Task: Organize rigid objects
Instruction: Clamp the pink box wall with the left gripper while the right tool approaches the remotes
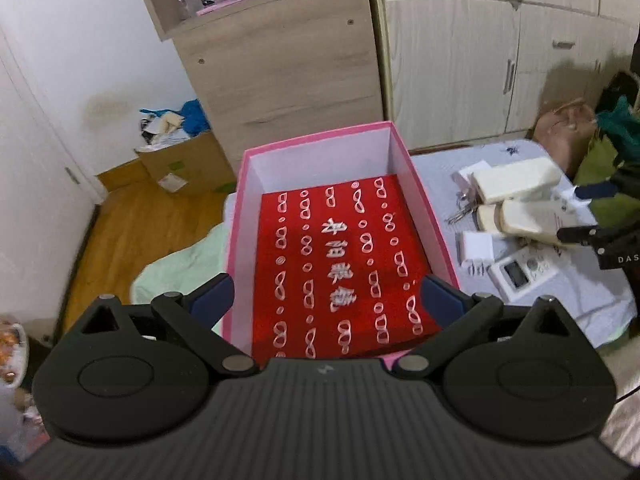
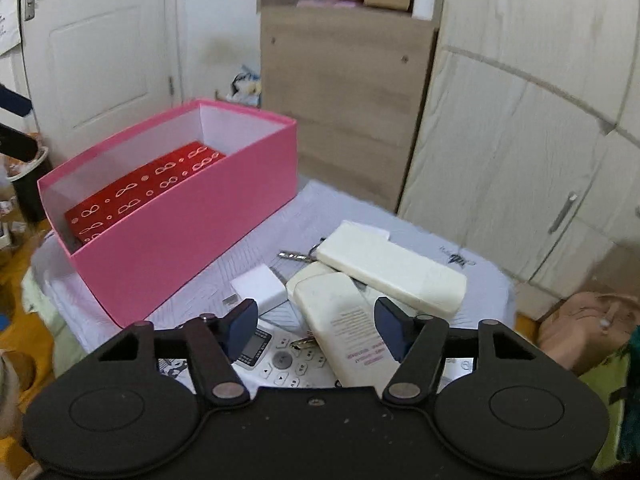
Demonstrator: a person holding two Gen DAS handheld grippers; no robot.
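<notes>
We have our right gripper (image 2: 316, 330) set over the heap of white things on the cloth-covered table (image 2: 280, 216), and the cream remote (image 2: 348, 324) lies directly between its pads — back side up, label showing. Its long axis runs away from us and a little to the left, roughly along the line the fingers point, so the pads face its two long edges; that is the relation the coming grasp turns on. The jaws stand partly parted, with a gap visible on each side of the remote, so we judge them not yet clamped on it.

A second, longer white remote (image 2: 394, 270) lies crosswise just beyond, touching the first, and a white charger block (image 2: 260, 286) sits just left of the left pad. A set of keys (image 2: 296, 256) peeks out behind.

Our left gripper (image 1: 328, 300) hangs spread wide and empty over the pink box (image 1: 424, 208), where a red patterned case (image 1: 344, 264) already lies flat. The box is to the left of the heap — the right hand is plainly the nearer one for this pick.
</notes>
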